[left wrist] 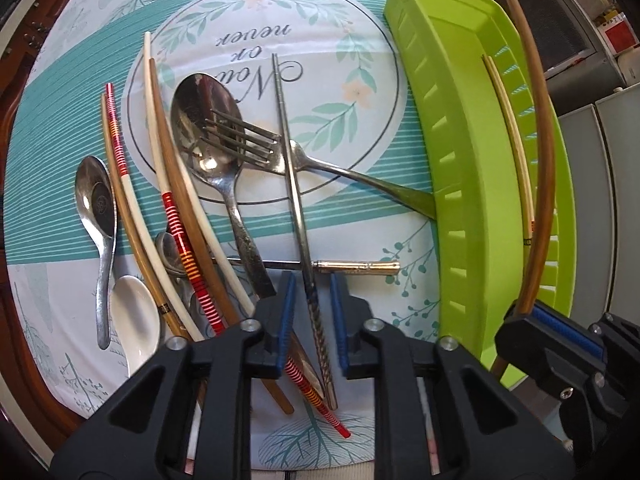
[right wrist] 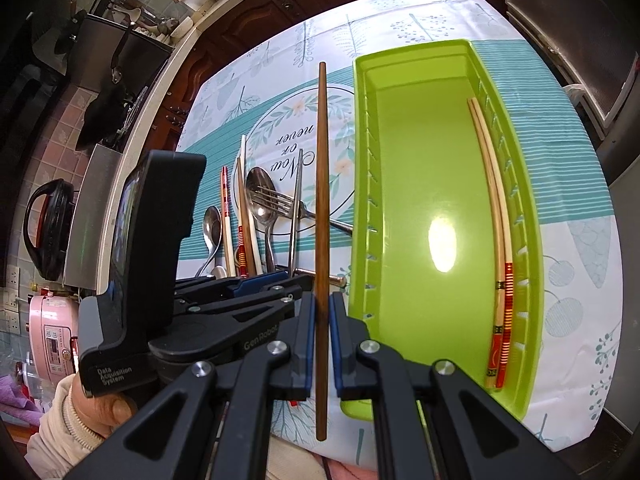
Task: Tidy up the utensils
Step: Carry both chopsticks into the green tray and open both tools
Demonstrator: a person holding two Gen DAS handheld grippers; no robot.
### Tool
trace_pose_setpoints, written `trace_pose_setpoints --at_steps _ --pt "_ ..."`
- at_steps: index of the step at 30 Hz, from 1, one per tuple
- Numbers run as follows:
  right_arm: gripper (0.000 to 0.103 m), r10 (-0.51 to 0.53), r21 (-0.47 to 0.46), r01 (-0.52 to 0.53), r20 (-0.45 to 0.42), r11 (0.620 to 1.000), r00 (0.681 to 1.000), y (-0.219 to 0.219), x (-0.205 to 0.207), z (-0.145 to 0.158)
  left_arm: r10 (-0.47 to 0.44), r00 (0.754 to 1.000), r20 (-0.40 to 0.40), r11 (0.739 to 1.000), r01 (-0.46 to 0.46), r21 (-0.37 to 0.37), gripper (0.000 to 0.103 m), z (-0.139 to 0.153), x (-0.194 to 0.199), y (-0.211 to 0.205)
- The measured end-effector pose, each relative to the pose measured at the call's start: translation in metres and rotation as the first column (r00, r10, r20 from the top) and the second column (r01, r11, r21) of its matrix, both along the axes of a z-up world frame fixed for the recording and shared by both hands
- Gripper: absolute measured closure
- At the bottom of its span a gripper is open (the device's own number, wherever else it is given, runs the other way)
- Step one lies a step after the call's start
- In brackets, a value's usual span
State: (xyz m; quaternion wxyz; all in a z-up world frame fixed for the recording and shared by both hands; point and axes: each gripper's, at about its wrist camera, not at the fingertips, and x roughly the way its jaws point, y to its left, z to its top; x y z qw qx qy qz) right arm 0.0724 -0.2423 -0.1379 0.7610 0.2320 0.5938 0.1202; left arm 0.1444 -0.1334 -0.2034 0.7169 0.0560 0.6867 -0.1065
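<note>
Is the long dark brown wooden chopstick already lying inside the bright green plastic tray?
No, the dark brown wooden chopstick is clamped in the right gripper, beside the green tray.

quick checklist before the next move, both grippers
1. Right gripper has a firm hold on the brown chopstick: ok, the fingers press it from both sides.
2. Brown chopstick is above the green tray: cannot tell, the two views disagree.
3. Tray has room: ok, only a pair of chopsticks lies along one wall.
4. Left gripper straddles the metal chopstick: ok.
5. Left fingers grip it: not ok, a gap shows on each side.
6. Metal chopstick is free to lift: ok, it lies on top of the fork and the gold-tipped handle.
</note>
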Motion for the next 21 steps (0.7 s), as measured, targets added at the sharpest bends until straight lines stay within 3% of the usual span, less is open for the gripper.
trace_pose_setpoints --at_steps 4,11,18,21 --pt "0.097 -0.003 0.006 0.003 -0.005 1.0 1.0 -0.001 -0.001 -0.002 0.046 0.999 0.006 0.999 -0.046 -0.005 0.099 -0.003 -0.003 0.009" --pt "0.097 -0.006 0.02 0.006 -0.008 1.0 1.0 -0.009 -0.002 -0.005 0.099 0.995 0.005 0.991 -0.098 -0.088 0.1 0.007 -0.012 0.028" --pt "0.097 0.0 0.033 0.0 -0.002 0.999 1.0 -0.017 0.001 0.001 0.097 0.994 0.05 0.976 -0.086 -0.198 0.1 0.053 -0.026 0.032" --pt "0.097 0.001 -0.011 -0.001 0.015 1.0 1.0 -0.027 0.005 0.009 0.065 0.994 0.083 0.97 -0.044 -0.238 0.1 0.077 -0.028 0.017"
